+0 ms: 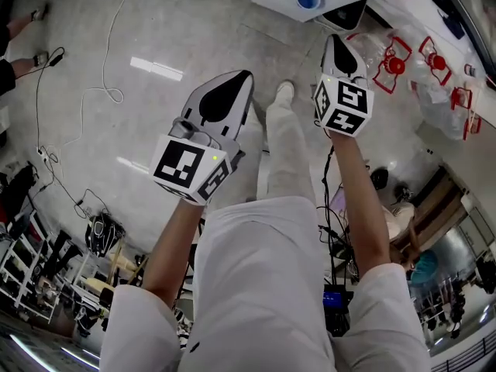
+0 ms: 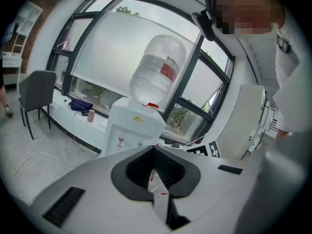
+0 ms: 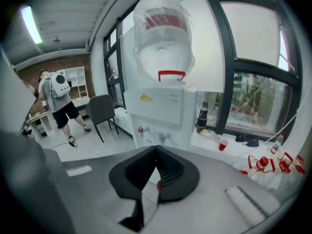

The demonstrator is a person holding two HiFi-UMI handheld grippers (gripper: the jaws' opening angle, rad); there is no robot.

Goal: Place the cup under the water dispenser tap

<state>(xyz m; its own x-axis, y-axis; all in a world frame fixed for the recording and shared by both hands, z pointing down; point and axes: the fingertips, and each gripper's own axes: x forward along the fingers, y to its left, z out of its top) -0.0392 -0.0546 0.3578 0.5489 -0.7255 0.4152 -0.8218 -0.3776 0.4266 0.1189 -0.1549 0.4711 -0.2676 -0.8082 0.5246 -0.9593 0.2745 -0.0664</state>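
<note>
The right claw [image 3: 157, 148] is closed tip to tip with nothing in it. The left claw [image 2: 154, 147] also looks closed and empty; the red and white showing low between its jaws seems to be the dispenser front seen through the gap behind the tips. Both are held raised and aimed at the water dispenser [image 3: 161, 106], probably to line up on it before anything is carried there. The dispenser fills the centre of the right gripper view. It is a white cabinet with a clear bottle [image 3: 163, 38] upside down on top and two small taps [image 3: 141, 129] just above the claw's tip. The space beneath the taps is hidden by the claw's body. The cup [image 3: 223, 144] is a small red one, upright and open at the top. It stands to the right of centre in that view on the low white surface [image 3: 209, 141] under the window, beside the dispenser and well apart from both claws. By the look of it, it has not yet been picked up.
</note>
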